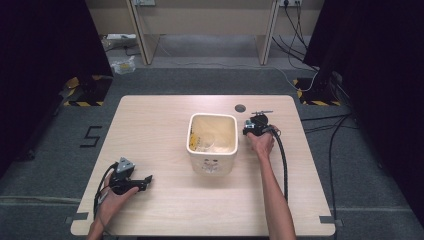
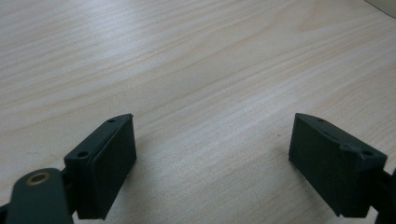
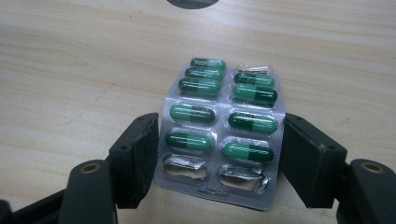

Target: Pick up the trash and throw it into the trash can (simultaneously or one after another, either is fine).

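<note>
Bin [image 1: 211,146] stands left of blister pack [image 3: 222,135], cable hole [image 1: 240,108] behind.

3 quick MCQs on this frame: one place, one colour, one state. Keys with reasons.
1. Where is the blister pack?
A inside a drawer
B on the table, between the right tongs' jaws
C under the left tongs
2. Capsule colour?
A red
B white
C green
3. Left tongs?
A open, nothing between
B shut on a capsule
C shut, empty

B: the blister pack lies on the table, right tongs flanking it.
C: the capsules are green.
A: the left tongs stand wide over bare wood.
</note>
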Action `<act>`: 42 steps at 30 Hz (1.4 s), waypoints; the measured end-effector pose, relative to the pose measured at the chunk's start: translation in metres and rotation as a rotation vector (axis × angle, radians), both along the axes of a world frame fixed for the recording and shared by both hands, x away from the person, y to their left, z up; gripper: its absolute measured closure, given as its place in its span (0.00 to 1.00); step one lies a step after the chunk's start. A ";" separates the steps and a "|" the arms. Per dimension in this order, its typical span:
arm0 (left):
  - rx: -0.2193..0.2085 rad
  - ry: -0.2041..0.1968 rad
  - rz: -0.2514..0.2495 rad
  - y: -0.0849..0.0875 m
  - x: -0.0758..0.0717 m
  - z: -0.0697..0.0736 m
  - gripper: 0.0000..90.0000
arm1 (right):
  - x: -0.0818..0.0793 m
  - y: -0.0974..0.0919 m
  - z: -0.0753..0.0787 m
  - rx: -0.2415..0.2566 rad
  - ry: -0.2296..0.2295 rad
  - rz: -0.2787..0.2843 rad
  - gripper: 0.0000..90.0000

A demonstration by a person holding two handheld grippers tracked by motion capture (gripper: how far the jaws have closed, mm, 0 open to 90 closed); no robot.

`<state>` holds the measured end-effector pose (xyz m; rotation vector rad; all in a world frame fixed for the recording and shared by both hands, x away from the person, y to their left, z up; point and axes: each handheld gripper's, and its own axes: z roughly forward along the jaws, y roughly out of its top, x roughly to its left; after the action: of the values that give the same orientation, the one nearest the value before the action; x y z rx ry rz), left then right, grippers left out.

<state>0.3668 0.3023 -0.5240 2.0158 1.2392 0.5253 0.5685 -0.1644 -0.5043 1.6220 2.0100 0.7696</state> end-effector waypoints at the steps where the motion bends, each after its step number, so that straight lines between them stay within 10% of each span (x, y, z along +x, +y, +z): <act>1: 0.000 0.001 0.000 0.000 0.000 0.000 0.15 | -0.001 -0.001 0.000 -0.002 -0.003 0.006 0.37; 42: 0.000 0.000 0.000 0.000 0.000 0.000 0.15 | -0.061 -0.020 0.100 0.112 -0.183 0.242 0.39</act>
<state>0.3669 0.3023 -0.5240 2.0161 1.2392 0.5249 0.5077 -0.1843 -0.4041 1.3253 2.0839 1.0943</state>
